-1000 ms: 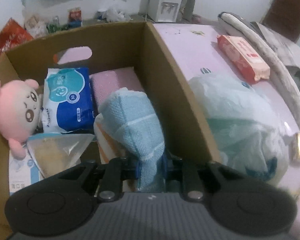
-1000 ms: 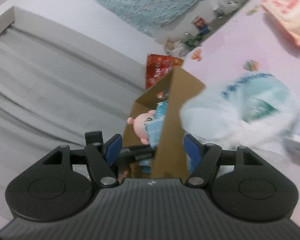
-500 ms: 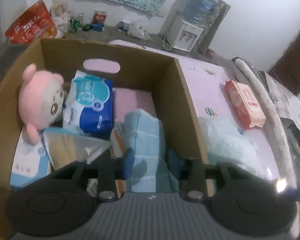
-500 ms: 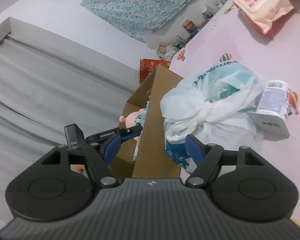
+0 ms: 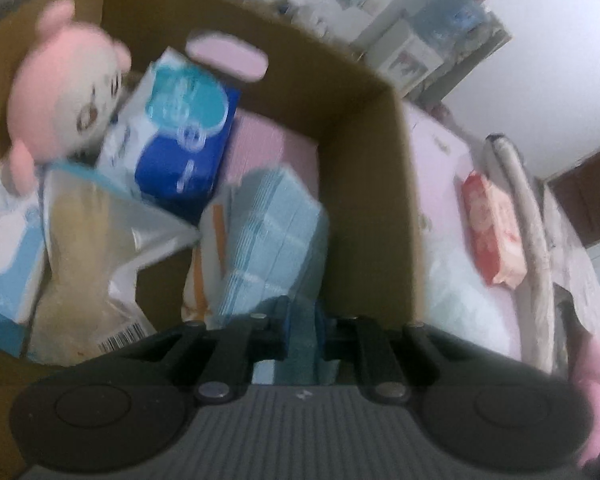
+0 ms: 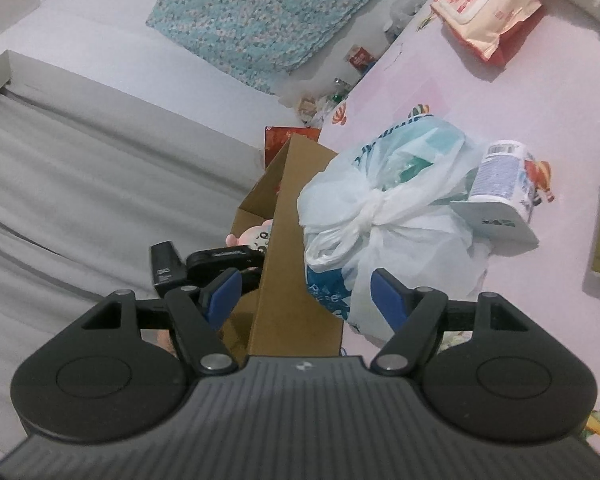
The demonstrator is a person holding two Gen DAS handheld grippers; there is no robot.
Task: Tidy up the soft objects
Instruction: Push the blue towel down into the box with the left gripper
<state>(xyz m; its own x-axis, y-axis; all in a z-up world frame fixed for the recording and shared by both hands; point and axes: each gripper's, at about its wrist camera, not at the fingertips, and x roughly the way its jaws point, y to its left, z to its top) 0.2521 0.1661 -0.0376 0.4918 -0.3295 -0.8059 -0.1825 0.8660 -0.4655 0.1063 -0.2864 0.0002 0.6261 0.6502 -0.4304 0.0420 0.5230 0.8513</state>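
left wrist view: the cardboard box (image 5: pixel 364 184) was seen from above, and the left gripper (image 5: pixel 303 330) was hung over its near right corner.
left tongs: the two fingers were drawn together on the near end of the light blue towel (image 5: pixel 272 236); a strip of cloth was pinched between them.
towel position: it lay inside the box, straight ahead of the tongs, against the right wall and beside the orange-striped cloth (image 5: pixel 208 256).
towel axis: its long axis ran from near to far, in line with the fingers.
other contents: a pink plush toy (image 5: pixel 60 92) stood in the far left corner, and a blue tissue pack (image 5: pixel 180 140) lay right of it.
right wrist view: the right gripper (image 6: pixel 303 294) was held outside the box, near the knotted white plastic bag (image 6: pixel 384 216).
right tongs: the fingers were spread wide, with nothing between them.
bag direction: it lay ahead and slightly right, touching the box's outer wall.
nearer tool: the right was judged nearer the bag, the left already in the box.
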